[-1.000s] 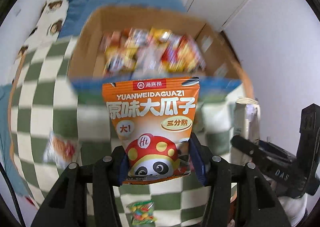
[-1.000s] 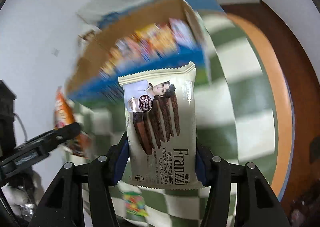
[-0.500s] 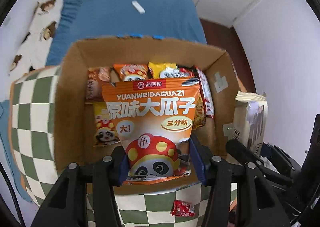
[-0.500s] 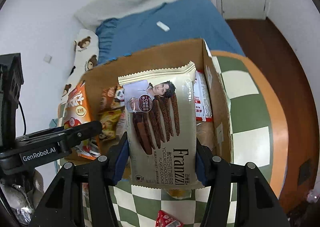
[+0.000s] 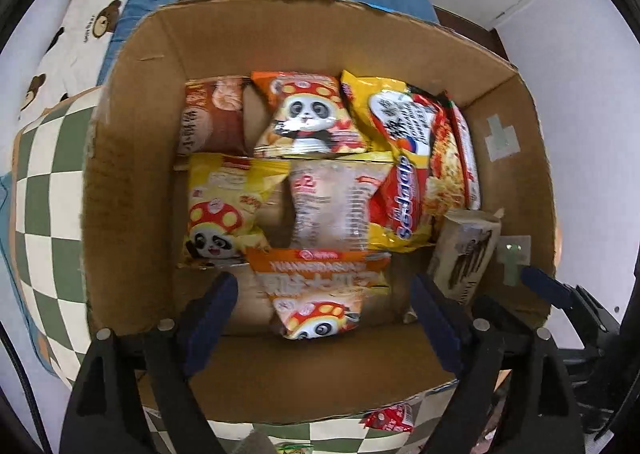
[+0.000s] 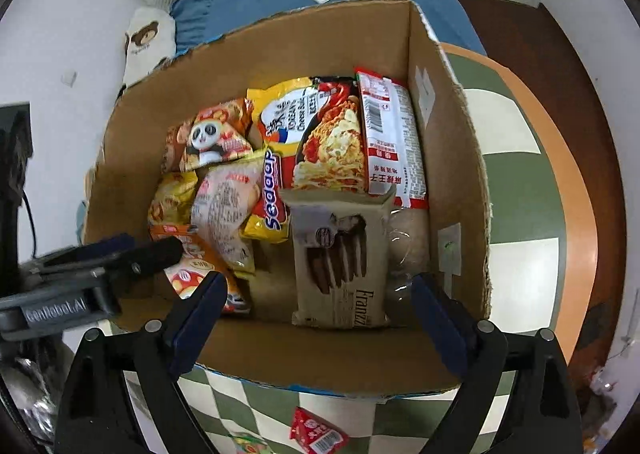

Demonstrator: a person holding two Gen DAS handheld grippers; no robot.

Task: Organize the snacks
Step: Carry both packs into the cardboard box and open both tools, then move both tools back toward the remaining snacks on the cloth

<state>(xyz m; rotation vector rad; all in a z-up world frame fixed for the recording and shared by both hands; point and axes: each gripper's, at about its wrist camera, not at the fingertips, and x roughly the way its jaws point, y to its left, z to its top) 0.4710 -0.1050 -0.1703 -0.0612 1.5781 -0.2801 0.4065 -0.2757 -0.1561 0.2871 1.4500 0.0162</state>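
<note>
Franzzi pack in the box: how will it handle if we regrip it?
The Franzzi pack keeps flat faces and straight edges, so it is probably fairly stiff, likely a tray inside. The cookies pictured on it suggest fragile contents; grip gently. Its film looks smooth, so it may slip. It leans near the box wall and could tip if nudged.

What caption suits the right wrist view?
Open right gripper above a snack-filled box, Franzzi cookie pack lying inside.
</note>
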